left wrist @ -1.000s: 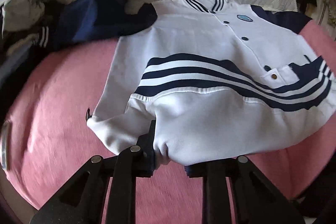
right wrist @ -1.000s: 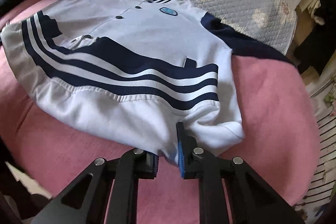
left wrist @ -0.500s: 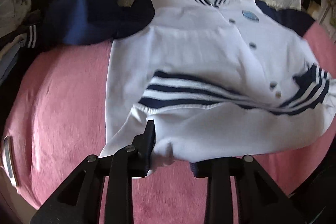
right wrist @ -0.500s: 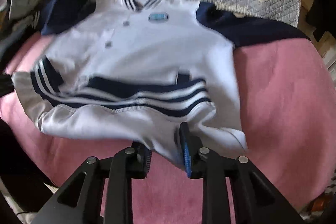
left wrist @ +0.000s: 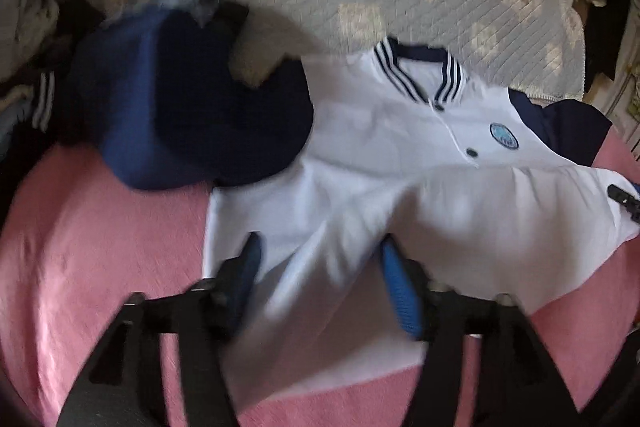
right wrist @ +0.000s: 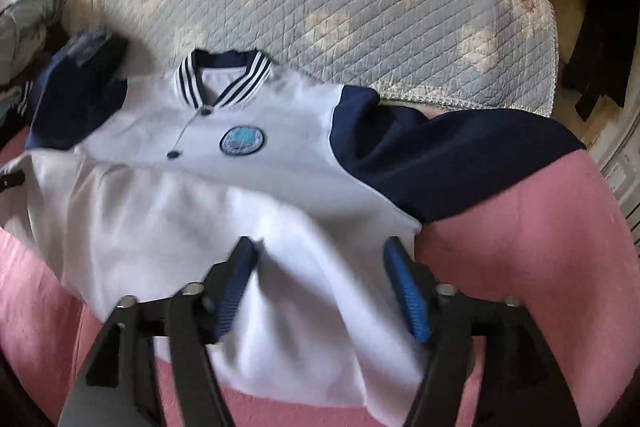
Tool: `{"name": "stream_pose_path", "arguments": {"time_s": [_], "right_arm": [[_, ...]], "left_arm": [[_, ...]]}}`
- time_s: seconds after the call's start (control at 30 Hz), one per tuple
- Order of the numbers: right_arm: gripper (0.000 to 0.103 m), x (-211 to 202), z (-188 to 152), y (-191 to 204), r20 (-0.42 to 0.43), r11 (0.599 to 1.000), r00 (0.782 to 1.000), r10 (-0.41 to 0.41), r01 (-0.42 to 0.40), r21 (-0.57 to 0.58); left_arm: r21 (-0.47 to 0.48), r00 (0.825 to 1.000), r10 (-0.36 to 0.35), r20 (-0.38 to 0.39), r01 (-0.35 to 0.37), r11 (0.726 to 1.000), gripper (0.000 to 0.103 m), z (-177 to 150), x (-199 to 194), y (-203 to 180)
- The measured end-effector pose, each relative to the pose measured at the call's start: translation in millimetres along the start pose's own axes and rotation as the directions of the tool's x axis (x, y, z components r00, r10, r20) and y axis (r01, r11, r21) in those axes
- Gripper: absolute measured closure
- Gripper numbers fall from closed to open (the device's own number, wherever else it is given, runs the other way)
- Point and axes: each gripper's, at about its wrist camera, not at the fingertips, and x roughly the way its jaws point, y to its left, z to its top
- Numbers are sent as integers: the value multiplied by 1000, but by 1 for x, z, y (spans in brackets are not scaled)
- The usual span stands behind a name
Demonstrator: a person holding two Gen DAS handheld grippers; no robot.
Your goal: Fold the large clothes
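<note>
White-and-navy button-up varsity jacket point(right wrist: 200, 211) lies hem-folded on the pink bed point(left wrist: 88, 247); both jaws apart, left gripper point(left wrist: 320, 279) and right gripper point(right wrist: 320, 283) empty. Smooth that fold flat before the sleeves.

Black hand-held gripper point(left wrist: 318, 277), blue pads point(right wrist: 404, 297)

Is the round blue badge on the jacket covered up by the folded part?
No, the round blue badge shows plainly on the jacket chest, above the folded-up white hem.
</note>
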Motion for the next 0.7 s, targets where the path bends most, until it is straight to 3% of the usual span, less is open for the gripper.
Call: {"name": "stream_pose_path", "arguments": {"time_s": [0.1,0.27,0.4,0.47,0.53,0.57,0.6,0.63,0.67,0.7], "right_arm": [[18,2,-4,-20,-25,995,997,69,-66,80],[18,-15,-20,-42,-38,973,989,145,-135,188],[18,-30,-30,-45,-42,973,982,183,-175,147],[17,-27,-31,-49,-79,968,973,216,-203,145],[17,-13,-35,-50,-174,969,960,221,-195,154],[17,-5,-38,-52,-218,969,953,211,-174,176],[18,6,-42,-56,-260,962,942,213,-155,227],[34,10,-44,-62,-256,936,930,264,-182,302],[70,8,-44,-67,-229,905,917,328,-235,355],[86,4,-41,-70,-199,896,920,337,-249,368]], "left_arm": [[-14,999,19,51,-18,1000,13,-2,-8,7],[-100,997,-56,59,62,993,12,-8,-24,26],[-111,996,-89,6,89,990,12,-16,-20,33],[-94,998,-49,-33,46,995,12,-19,-6,33],[-56,997,78,-9,-78,995,12,-22,9,29],[-51,993,116,-11,-116,992,20,-24,18,28],[-66,995,93,-33,-95,993,49,-24,26,28],[-101,997,41,-58,-47,994,63,-25,31,30],[-124,997,20,-69,-28,992,89,-25,33,31],[-119,998,22,-52,-28,992,93,-24,31,29]]}}
